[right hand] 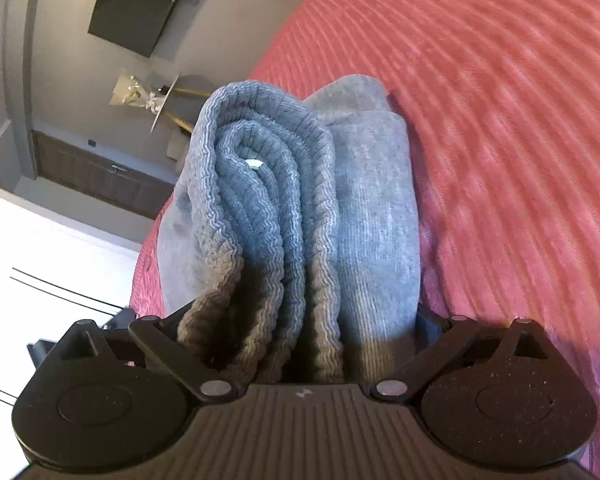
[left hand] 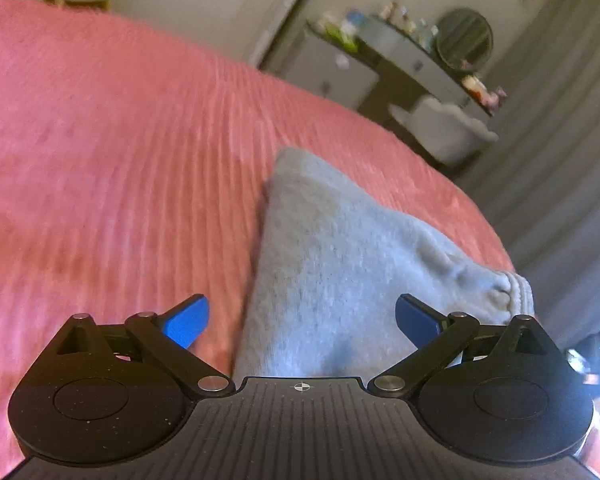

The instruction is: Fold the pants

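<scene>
A big bed [left hand: 100,152] with a pink ribbed blanket fills most of both views. The grey pants [left hand: 340,264] lie on it, folded into a thick bundle near the edge of the bed. In the right wrist view the stretchy waistband [right hand: 256,184] is curled over itself in layers, with a small white tag peeking out of the middle.

The left hand-held gripper [left hand: 302,322] hangs just over the pants. Its blue fingers [left hand: 188,322] are spread wide apart and hold nothing.

The right hand-held gripper [right hand: 300,328] has the thick pants bundle between its fingers. The cloth fills the whole gap and hides the fingertips, so the fingers are squeezed onto the bundle.

Far behind the bed, a long bench [left hand: 416,60] by the wall carries small blurry things and a round mirror [left hand: 464,38].
</scene>
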{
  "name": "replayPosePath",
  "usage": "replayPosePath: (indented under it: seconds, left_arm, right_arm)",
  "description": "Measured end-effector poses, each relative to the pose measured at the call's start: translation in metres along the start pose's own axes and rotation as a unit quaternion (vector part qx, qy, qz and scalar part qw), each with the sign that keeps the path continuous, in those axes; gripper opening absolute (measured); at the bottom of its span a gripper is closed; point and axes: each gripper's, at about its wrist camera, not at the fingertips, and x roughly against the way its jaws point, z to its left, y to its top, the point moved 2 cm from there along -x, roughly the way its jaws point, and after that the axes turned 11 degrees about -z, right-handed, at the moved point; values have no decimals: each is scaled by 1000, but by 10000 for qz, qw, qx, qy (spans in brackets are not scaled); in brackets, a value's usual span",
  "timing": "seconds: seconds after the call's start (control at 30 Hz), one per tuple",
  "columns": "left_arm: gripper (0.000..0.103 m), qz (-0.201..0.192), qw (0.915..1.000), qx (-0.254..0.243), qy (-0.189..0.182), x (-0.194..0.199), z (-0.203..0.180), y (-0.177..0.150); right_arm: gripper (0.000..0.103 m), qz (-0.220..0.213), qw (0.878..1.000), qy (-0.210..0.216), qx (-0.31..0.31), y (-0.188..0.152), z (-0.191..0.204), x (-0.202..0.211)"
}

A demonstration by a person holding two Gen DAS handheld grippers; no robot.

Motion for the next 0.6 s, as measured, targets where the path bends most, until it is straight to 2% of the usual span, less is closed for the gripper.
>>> replayPosePath:
  seconds: [0.03, 0.1, 0.37, 0.5, 0.6]
  left_arm:
    - [102, 148, 9996, 76, -249, -8, 3, 2]
    - [102, 356, 9982, 131, -463, -23, 5, 5]
    - [102, 1316, 9867, -119, -942, -86, -6, -9]
    - [103, 1459, 9834, -442, -987, -99, -14, -14]
    - [102, 1462, 9873, -173, -600, -97, -19, -13]
  right_arm:
    - [98, -12, 10000, 28, 17, -1, -1, -1]
    - [98, 5, 9999, 98, 26, 0, -3, -1]
    - [98, -27, 9997, 198, 170, -3, -7, -1]
    - [98, -56, 9994, 272, 200, -1, -5, -12]
    - [98, 56, 9996, 218, 189, 4, -1, -22]
